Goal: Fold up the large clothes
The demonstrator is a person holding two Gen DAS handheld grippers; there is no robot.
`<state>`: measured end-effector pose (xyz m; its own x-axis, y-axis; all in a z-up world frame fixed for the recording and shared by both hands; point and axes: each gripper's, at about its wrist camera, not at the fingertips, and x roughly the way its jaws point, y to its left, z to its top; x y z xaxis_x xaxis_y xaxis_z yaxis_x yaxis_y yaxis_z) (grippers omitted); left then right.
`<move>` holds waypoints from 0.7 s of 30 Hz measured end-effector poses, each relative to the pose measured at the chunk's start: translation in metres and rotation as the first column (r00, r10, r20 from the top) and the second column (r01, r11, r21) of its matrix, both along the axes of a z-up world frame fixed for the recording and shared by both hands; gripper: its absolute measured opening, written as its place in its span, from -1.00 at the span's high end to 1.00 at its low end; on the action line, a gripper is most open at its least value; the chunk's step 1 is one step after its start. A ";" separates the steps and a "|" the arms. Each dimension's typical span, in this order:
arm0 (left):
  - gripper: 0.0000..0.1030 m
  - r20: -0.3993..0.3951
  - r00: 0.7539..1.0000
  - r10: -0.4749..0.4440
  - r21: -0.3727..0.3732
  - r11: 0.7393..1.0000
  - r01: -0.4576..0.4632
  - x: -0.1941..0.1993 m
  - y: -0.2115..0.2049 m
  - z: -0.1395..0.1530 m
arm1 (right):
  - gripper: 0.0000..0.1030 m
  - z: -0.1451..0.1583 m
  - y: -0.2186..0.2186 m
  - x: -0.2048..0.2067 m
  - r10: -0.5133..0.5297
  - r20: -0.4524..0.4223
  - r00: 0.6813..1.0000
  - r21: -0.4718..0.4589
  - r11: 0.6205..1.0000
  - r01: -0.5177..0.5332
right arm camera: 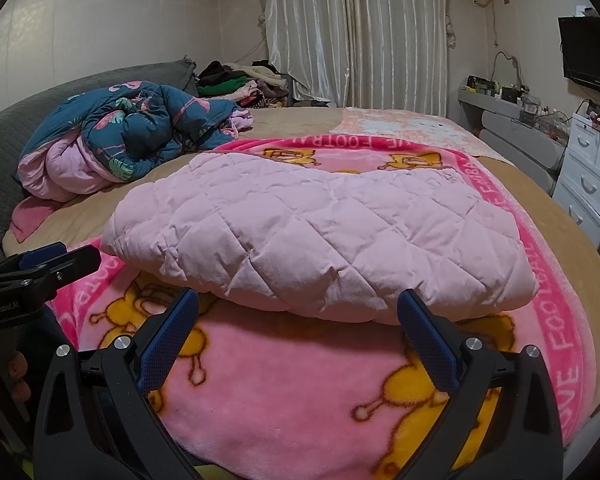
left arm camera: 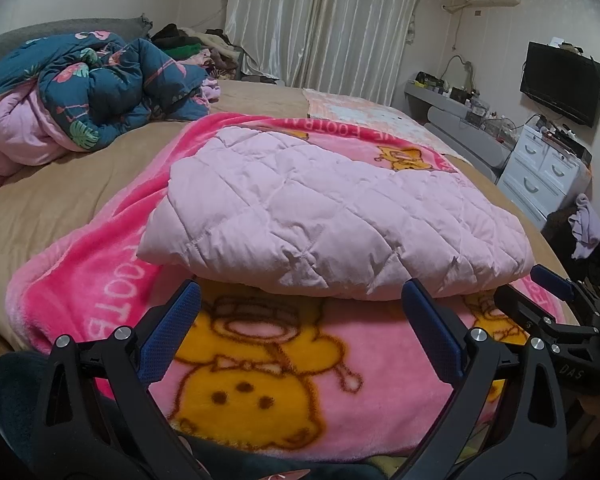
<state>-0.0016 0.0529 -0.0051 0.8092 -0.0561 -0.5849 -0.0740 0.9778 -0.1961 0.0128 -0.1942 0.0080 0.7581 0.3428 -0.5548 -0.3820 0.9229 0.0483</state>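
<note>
While the pale pink quilted garment [left arm camera: 332, 216] looks mostly folded into a puffy bundle, it sits in the middle of the pink cartoon blanket [left arm camera: 284, 384] on the bed [left arm camera: 60, 184], so I'd guess one more fold or a tidy-up is left. Both grippers hang just in front of its near edge without touching it. The left gripper [left arm camera: 300, 300] has its jaws spread wide and holds nothing, and the right gripper [right arm camera: 300, 308] is the same, released and empty.

What could go wrong, imo: that padded fabric is springy and slippery, so a pinch on just the top layer could let the lower layers slide out and the bundle would flop open. The fluffy blanket sits right under the edge too, so a low grab could catch blanket along with the garment and drag both. And the two grippers are close together, you can see each one at the edge of the other's view, so they could bump if both go for the same corner.

Readable text: the blanket border says "LOVE FOOTBALL" in white, repeated and partly upside down. The left gripper body reads "GenRobot.AI" in the right wrist view, and "DAS" shows on the right one in the left wrist view.
</note>
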 end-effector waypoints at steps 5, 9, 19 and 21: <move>-0.82 -0.008 1.000 -0.001 -0.006 1.000 0.001 0.000 0.001 -0.002 | -0.92 -0.001 0.000 0.000 -0.001 0.002 1.000 -0.004 1.000 0.001; -0.82 -0.023 1.000 0.001 0.008 1.000 0.000 0.000 0.002 -0.003 | -0.92 -0.002 0.001 0.001 -0.002 0.004 1.000 -0.012 1.000 0.003; -0.82 -0.029 0.999 -0.037 -0.026 0.999 0.037 0.001 0.003 -0.007 | -0.92 -0.006 0.001 0.002 -0.027 0.009 1.000 -0.029 0.999 0.028; -0.82 -0.036 0.999 -0.036 -0.023 0.999 0.035 0.003 0.003 -0.008 | -0.92 -0.008 0.000 0.003 -0.038 0.000 0.999 -0.028 0.999 0.038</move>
<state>0.0010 0.0559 -0.0128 0.7845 -0.0980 -0.6123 -0.0468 0.9753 -0.2160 0.0160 -0.1946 0.0001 0.7700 0.2979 -0.5643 -0.3462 0.9379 0.0227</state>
